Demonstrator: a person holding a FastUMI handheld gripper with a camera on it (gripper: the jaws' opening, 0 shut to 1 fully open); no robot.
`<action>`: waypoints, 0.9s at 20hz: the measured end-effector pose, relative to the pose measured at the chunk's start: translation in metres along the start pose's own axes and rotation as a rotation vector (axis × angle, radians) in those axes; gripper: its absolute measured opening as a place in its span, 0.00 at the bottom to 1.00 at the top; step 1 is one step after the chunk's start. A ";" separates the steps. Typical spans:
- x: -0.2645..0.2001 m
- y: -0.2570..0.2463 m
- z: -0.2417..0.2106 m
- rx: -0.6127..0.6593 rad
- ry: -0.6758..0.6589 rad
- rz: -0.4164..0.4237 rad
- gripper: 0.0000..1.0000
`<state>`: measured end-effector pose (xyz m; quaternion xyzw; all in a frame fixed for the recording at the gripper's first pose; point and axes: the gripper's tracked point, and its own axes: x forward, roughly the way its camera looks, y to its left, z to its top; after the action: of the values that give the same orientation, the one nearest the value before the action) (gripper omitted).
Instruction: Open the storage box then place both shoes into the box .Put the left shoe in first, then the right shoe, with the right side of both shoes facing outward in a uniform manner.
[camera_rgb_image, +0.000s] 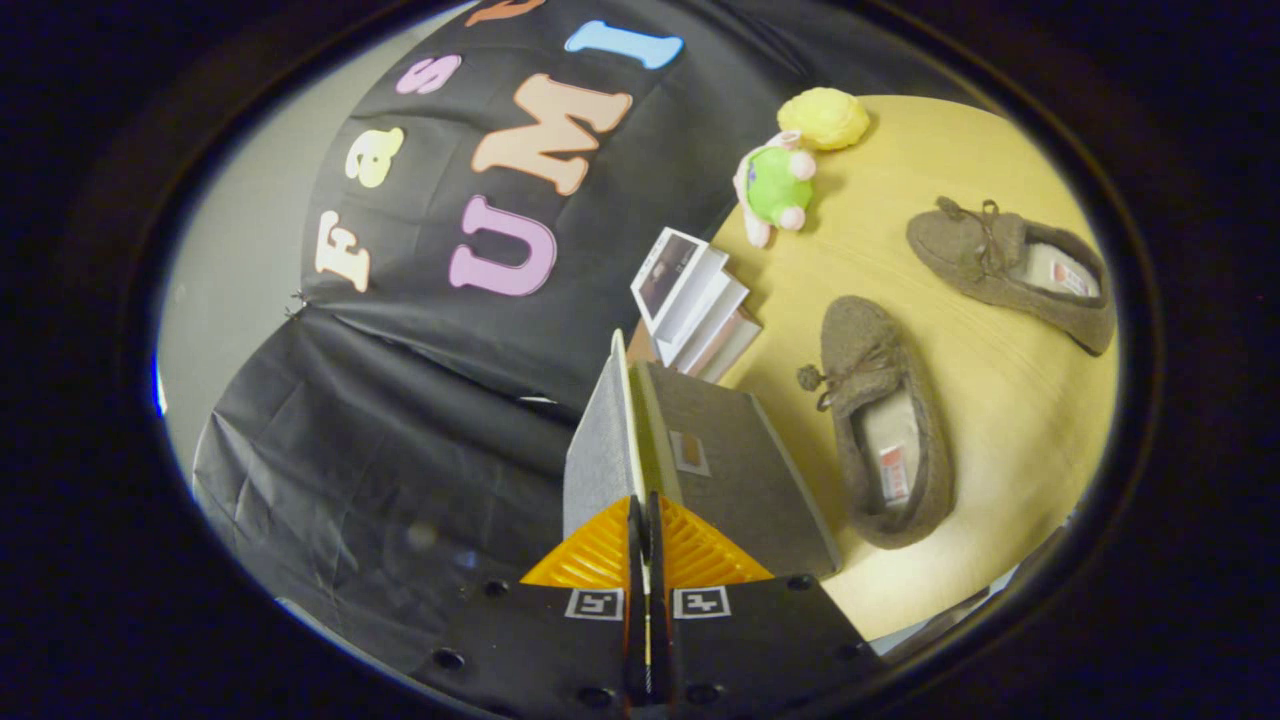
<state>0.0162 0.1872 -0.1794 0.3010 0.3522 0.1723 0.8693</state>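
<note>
The claw (646, 545) pointed forward with its two fingers pressed nearly together, clamped on the thin pale edge of the storage box's lid (600, 450), which stood up on edge straight ahead of the fingertips. The lid's grey felt-like face rose just to the left of the claw's line. To the right of the lid lay the storage box (735, 470) itself, a grey box with a small label on its near face, resting on the yellow wooden counter (1000, 420) directly ahead of and slightly right of the fingers. Just right of the box, close beside it, lay one grey-brown slipper-style shoe (885, 420) with a tied lace bow, its opening facing up and its toe pointing away from the claw. The second shoe (1010, 270) of the same kind lay farther off, beyond and to the right of the first, well apart from the box and turned sideways. Beyond the box, a small stack of books (695, 305) sat at the counter's edge. Farther still were a green and pink plush toy (775, 185) and, touching it, a yellow fluffy ball (824, 118).
</note>
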 end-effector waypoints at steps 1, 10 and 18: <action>-0.003 0.009 0.002 -0.014 -0.008 0.014 0.04; -0.015 0.146 -0.017 -0.153 0.007 0.216 0.05; 0.023 0.219 -0.073 -0.196 0.105 0.300 0.05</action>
<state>-0.0398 0.3942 -0.0919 0.2546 0.3297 0.3489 0.8395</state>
